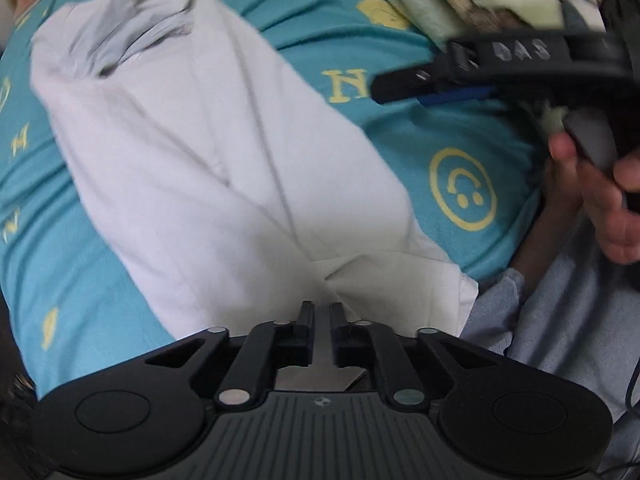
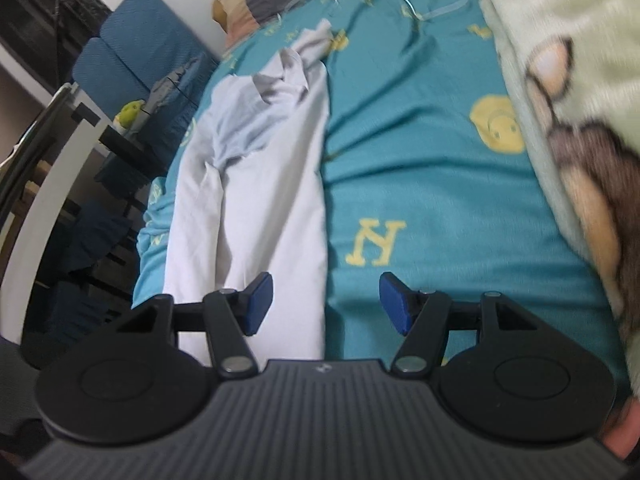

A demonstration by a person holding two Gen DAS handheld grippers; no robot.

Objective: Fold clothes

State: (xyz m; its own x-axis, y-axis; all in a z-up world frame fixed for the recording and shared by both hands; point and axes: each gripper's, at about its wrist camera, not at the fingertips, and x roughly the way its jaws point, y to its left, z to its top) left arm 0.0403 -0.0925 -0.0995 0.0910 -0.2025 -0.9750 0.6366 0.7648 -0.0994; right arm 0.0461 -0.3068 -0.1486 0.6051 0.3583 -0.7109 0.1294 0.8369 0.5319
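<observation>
White garment pinched by downward left gripper (right gripper open)

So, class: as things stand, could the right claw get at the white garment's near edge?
Probably yes. The right claw stands open over the bedsheet, its left pad already above the garment, and nothing lies between them.

My left hand-held gripper pinches the near edge of the white garment. It lies lengthwise on the teal bedsheet. My right hand-held gripper hovers alongside.
</observation>
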